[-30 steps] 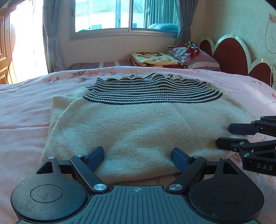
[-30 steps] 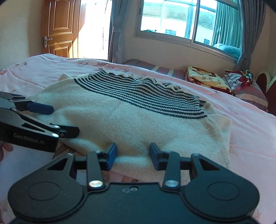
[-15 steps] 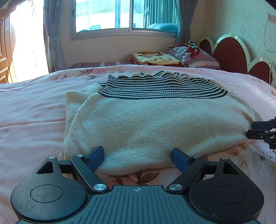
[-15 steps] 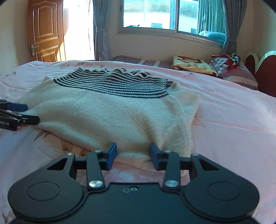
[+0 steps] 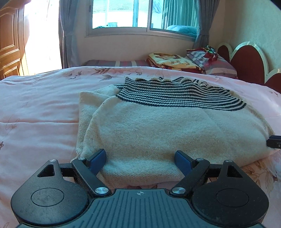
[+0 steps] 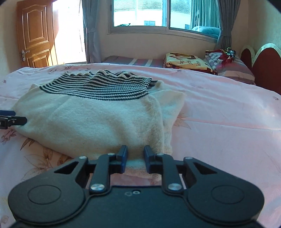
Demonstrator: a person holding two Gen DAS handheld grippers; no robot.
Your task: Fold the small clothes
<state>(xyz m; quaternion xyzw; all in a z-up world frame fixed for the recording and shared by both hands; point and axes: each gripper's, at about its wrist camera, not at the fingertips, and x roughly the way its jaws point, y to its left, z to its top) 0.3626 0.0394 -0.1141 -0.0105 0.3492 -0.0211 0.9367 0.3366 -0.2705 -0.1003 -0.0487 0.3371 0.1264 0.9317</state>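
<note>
Item 1. Bed: pink floral cover, fills the lower view of both cameras; carries every item below.

Item 2. Left gripper: black frame, blue pads, at the near edge of the bed. Jaws spread wide, one to each side of the sweater's near fold; neither pad visibly presses the fabric. In the right wrist view its fingertips enter from the left edge, just beside the sweater's left side.

Item 3. Sweater: cream knit with a black-and-cream striped band and scalloped trim on its far side. Lies folded in the middle of the bed, near fold toward the near edge, a cream layer jutting out from under it on each side.

Item 4. Right gripper: black frame, blue pads, at the sweater's near right corner. Jaws narrow and closing, with the cream hem between them; whether the pads already pinch it cannot be told. In the left wrist view only a black tip shows at the right edge, against the sweater's side.

Item 5. Folded blankets and striped pillow: far right corner of the bed, beside the red headboard.

Item 6. Window with grey curtains, beyond the far edge; wooden door at far left.
</note>
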